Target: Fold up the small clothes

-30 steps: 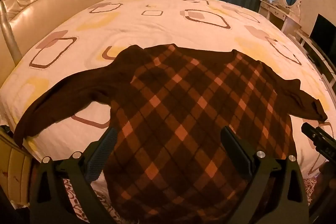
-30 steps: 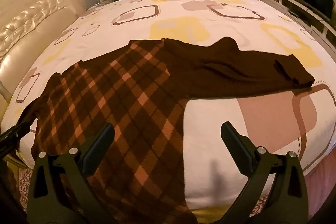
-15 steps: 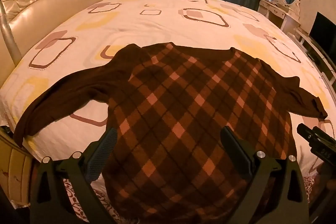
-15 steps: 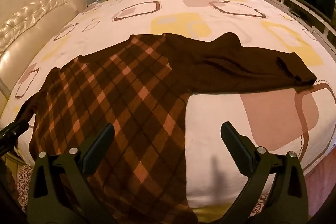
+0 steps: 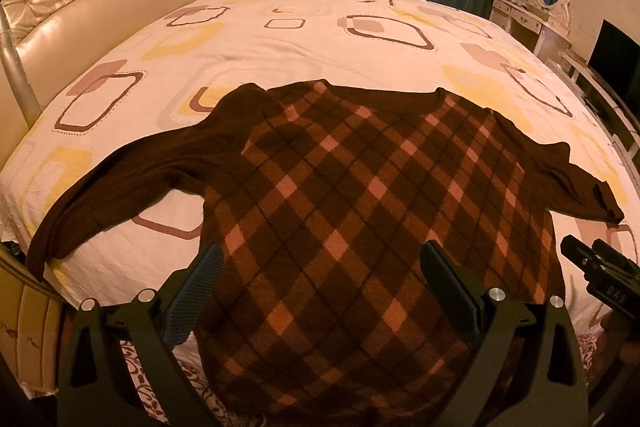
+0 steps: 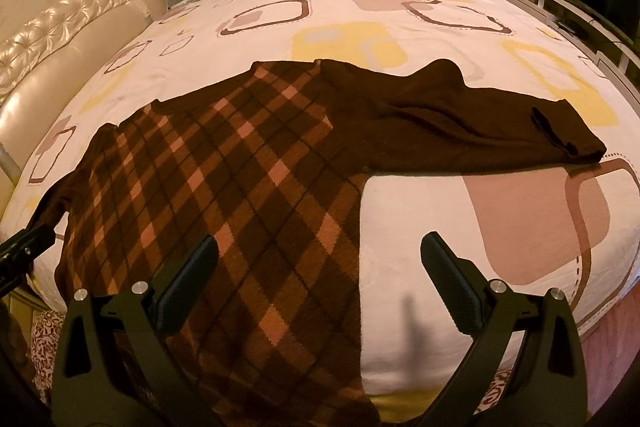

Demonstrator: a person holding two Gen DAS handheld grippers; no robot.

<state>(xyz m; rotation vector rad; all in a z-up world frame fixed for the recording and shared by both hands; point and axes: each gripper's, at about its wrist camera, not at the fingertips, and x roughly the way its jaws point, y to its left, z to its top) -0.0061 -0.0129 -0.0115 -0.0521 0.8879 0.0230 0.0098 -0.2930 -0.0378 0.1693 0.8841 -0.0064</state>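
Brown argyle knit sweater (image 5: pixel 360 211) spread flat on patterned bedsheet (image 5: pixel 320 39), sleeves out, left gripper (image 5: pixel 320 291) and right gripper (image 6: pixel 320 279) both wide, empty.

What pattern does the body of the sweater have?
The sweater body shows a dark brown and orange diamond check; clearest in the left wrist view.

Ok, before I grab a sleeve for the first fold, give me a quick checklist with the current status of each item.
1. Sweater spread flat on bed: ok.
2. Both sleeves laid out sideways: left sleeve ok, right sleeve ok.
3. Left gripper open and empty: ok.
4. Right gripper open and empty: ok.
5. Hem fully on the bed: not ok, it hangs over the near edge.
6. Right cuff smooth: not ok, slightly creased.
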